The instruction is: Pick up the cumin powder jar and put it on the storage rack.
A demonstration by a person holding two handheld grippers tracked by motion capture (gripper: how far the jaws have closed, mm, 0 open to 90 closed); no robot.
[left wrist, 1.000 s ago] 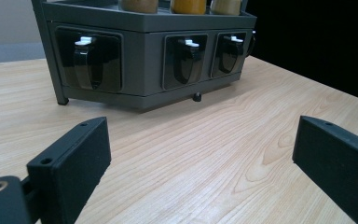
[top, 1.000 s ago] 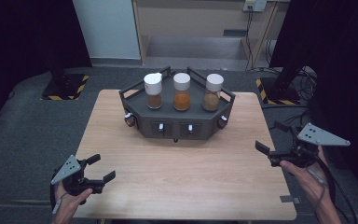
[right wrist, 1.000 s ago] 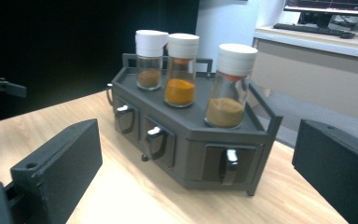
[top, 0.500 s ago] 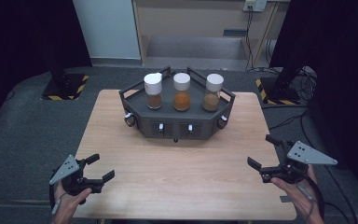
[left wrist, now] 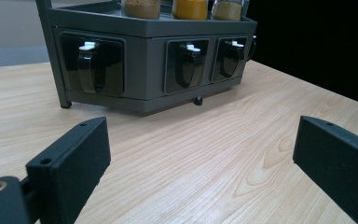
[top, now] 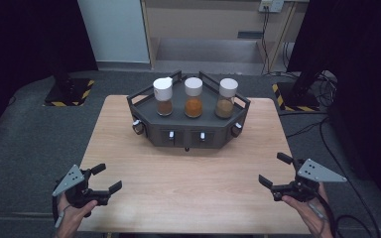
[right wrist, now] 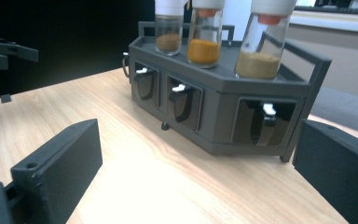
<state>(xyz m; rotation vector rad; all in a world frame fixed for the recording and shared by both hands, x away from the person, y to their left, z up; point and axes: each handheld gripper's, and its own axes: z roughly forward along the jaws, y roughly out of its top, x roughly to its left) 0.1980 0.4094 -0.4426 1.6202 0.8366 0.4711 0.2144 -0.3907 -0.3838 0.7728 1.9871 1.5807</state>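
Note:
A dark grey hexagonal rack [top: 188, 130] stands at the back middle of the wooden table [top: 188, 188]. On its top are three white-capped jars: brown powder [top: 163, 97], orange powder [top: 193, 98] and tan powder [top: 226, 99]. Its front faces hold recesses with white-tipped levers [right wrist: 179, 88]. My left gripper [top: 107, 177] hovers open over the near left corner, nothing between its jaws. My right gripper [top: 272, 168] is open over the near right corner, also holding nothing. In the left gripper view the rack [left wrist: 149, 60] lies ahead beyond the spread fingers [left wrist: 70, 163]; the right gripper view faces the rack [right wrist: 223, 102] too.
Grey floor surrounds the table. Black stands with yellow-striped bases [top: 69, 91] sit at the back left and back right, with cables [top: 317, 129] on the floor at the right. Bare wood lies between the grippers and the rack.
My right gripper has come down and toward the person, settling over the table's near right corner. The left gripper has hardly moved. Both stay open.

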